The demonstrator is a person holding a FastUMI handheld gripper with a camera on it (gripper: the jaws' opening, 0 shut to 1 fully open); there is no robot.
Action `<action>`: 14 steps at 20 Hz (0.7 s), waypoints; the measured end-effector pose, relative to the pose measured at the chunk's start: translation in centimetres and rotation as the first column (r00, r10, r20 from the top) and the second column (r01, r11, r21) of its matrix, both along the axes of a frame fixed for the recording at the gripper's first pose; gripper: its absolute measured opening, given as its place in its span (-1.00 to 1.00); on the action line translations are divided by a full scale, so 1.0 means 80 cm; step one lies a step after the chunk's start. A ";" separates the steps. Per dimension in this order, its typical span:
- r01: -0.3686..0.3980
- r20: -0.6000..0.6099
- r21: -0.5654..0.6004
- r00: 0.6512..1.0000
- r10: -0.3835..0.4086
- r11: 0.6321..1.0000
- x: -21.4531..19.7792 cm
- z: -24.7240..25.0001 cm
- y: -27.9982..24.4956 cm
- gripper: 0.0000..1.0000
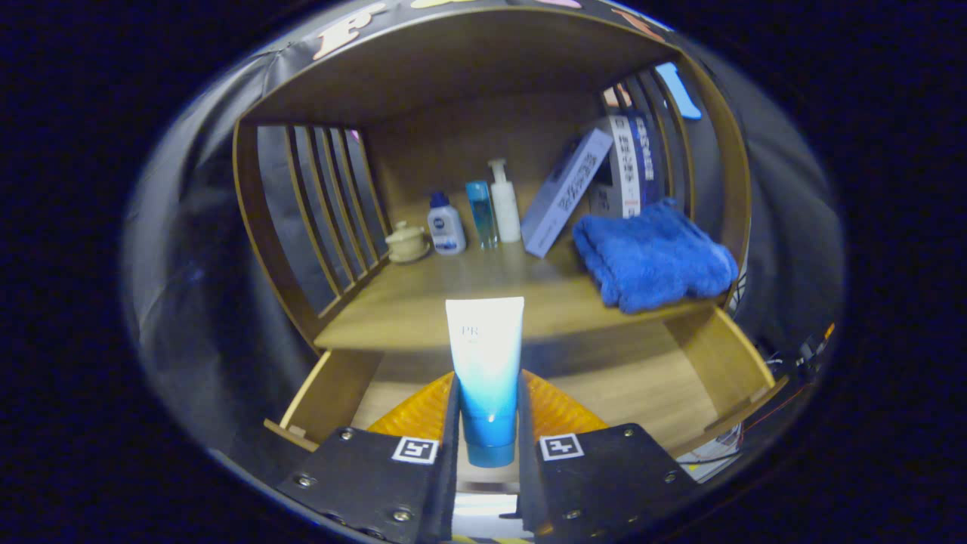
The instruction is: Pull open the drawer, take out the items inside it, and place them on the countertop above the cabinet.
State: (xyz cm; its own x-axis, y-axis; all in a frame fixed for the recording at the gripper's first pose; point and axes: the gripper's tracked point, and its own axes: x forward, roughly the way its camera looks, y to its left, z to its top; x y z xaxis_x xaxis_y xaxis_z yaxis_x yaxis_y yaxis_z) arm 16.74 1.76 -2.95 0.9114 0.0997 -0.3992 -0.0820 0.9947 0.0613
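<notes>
While the gripper is clamped on a white-and-blue tube, both fingers pressing its lower sides, the tube stands upright between them with its blue cap end down and its flat white end up, held above the open drawer. The drawer is pulled out below the countertop of the wooden cabinet; its bare wood floor shows to the right of the tube, and an orange ribbed thing lies in it right behind the tube (what it is I cannot tell, since the fingers and tube cover much of it). Beyond the tube, the countertop forms a shelf-like bay with slatted wooden sides and a wooden back wall. On it, to the right of the tube and farther back, lies a folded blue towel, near the countertop's front edge. Behind the towel a white-and-blue box stands against the right slats, and a long pale box leans tilted just left of it. Straight beyond the tube, along the back wall, stand three bottles close together: a white pump bottle, a slim clear blue bottle beside it, and a short white bottle with a blue cap. Farthest left of the tube, by the left slats, sits a small cream lidded cup on a saucer.
</notes>
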 end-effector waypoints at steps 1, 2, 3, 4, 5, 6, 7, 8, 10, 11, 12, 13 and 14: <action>0.017 0.032 -0.007 0.999 -0.016 1.000 0.009 0.015 -0.004 -0.31; 0.021 0.040 -0.011 0.999 -0.021 1.000 0.016 0.024 -0.003 -0.31; 0.026 0.062 -0.005 0.998 -0.025 1.000 0.026 0.037 -0.001 -0.31; 0.028 0.079 -0.006 0.996 -0.027 1.000 0.038 0.046 0.003 -0.31; 0.039 0.090 -0.022 0.995 -0.037 0.999 0.052 0.055 0.001 -0.31; 0.051 0.099 -0.038 0.994 -0.047 0.998 0.067 0.059 -0.001 -0.31; 0.058 0.090 -0.055 0.994 -0.053 0.997 0.081 0.056 -0.003 -0.31; 0.056 0.074 -0.066 0.996 -0.051 0.996 0.096 0.049 0.001 -0.31; 0.061 0.040 -0.078 0.998 -0.058 0.995 0.125 0.033 0.002 -0.31; 0.072 0.024 -0.088 0.997 -0.070 0.994 0.139 0.025 0.000 -0.31; 0.087 0.008 -0.100 0.996 -0.086 0.991 0.150 0.014 -0.004 -0.31; 0.101 -0.006 -0.100 0.995 -0.102 0.990 0.160 0.006 -0.007 -0.31; 0.112 -0.005 -0.090 0.994 -0.113 0.990 0.166 0.003 -0.006 -0.31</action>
